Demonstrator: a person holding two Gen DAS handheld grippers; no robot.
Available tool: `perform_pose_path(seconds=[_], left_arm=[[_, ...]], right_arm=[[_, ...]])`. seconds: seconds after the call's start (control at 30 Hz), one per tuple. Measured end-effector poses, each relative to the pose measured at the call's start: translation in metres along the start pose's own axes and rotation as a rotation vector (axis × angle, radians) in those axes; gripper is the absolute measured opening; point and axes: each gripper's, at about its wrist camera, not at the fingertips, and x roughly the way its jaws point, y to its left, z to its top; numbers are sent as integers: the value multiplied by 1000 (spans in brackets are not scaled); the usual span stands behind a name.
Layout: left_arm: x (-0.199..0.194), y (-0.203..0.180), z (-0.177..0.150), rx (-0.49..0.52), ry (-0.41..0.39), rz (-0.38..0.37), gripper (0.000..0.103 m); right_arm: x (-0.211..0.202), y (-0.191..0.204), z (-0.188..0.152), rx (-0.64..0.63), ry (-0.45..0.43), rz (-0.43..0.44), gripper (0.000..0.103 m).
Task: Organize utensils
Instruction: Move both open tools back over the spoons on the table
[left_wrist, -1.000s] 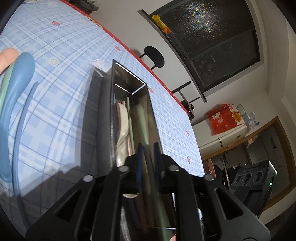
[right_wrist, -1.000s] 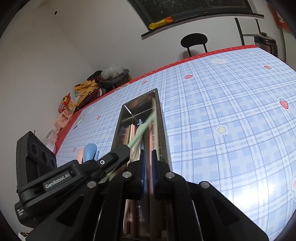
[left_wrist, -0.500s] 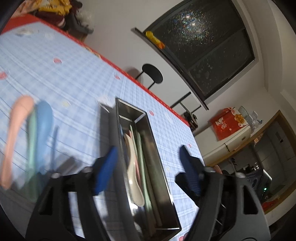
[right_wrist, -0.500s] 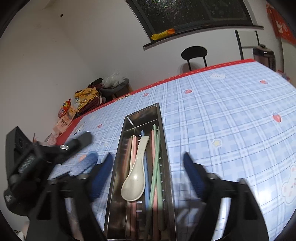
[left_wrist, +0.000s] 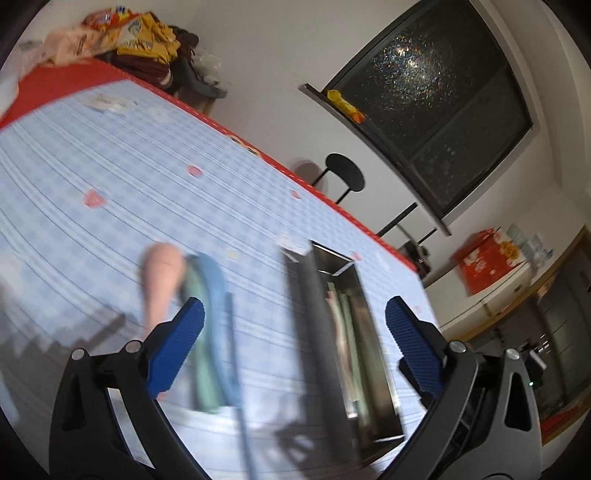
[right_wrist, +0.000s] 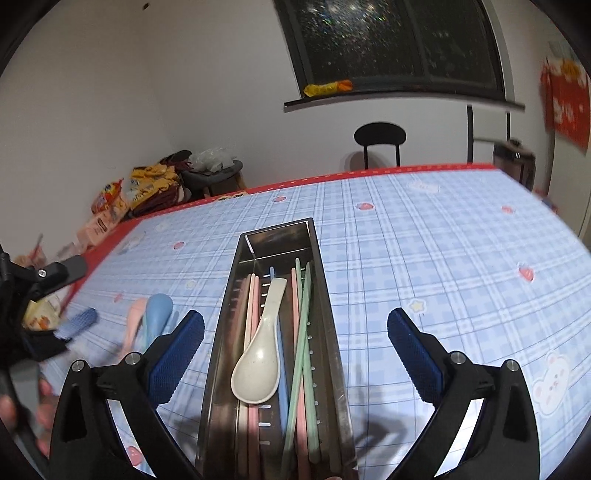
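A long steel tray (right_wrist: 334, 343) lies on the checked tablecloth and holds a cream spoon (right_wrist: 258, 363) with pink, green and blue chopsticks. My right gripper (right_wrist: 295, 321) hovers over its near end, jaws opening wide, touching nothing. Left of the tray lie a pink spoon (left_wrist: 159, 280), a blue spoon (left_wrist: 214, 280), a green one (left_wrist: 201, 369) and a blue chopstick (left_wrist: 232, 350), all blurred. My left gripper (left_wrist: 294, 314) hangs above them with the tray (left_wrist: 310, 332) on its right, jaws opening and empty. It also shows in the right wrist view (right_wrist: 74, 295).
The table's red far edge (right_wrist: 406, 170) has a black chair (right_wrist: 380, 136) behind it. Snack bags (right_wrist: 147, 184) are piled past the far left corner. A hand (right_wrist: 7, 410) shows at the lower left. Bare cloth (right_wrist: 461, 277) spreads right of the tray.
Both grippers went from shut to wide open. The left one swung left off the tray and up, bringing the loose spoons into view. The right one drew back a little over the tray.
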Motion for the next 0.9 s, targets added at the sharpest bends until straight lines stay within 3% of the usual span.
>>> perform_pose_path(seconds=[0.17,0.4,0.73,0.8,0.9], left_arm=[[-20,24,12,108,-4,76,97],[-39,57,21,251,-17,154,97],[-46,72,24,412,14,187,97],[-45,74,23,436,12,204,97],[-46,81,27,430,9,189,97]], right_arm=[[-11,24,0,-91,-31,-79,97],[-15,54,-5,-112,-17,-95,97],[-13,107,-9,-144,1,-9,96],[-10,117,-13,-158,20,24,91],[-1,133,-19,-180,72,52,69]])
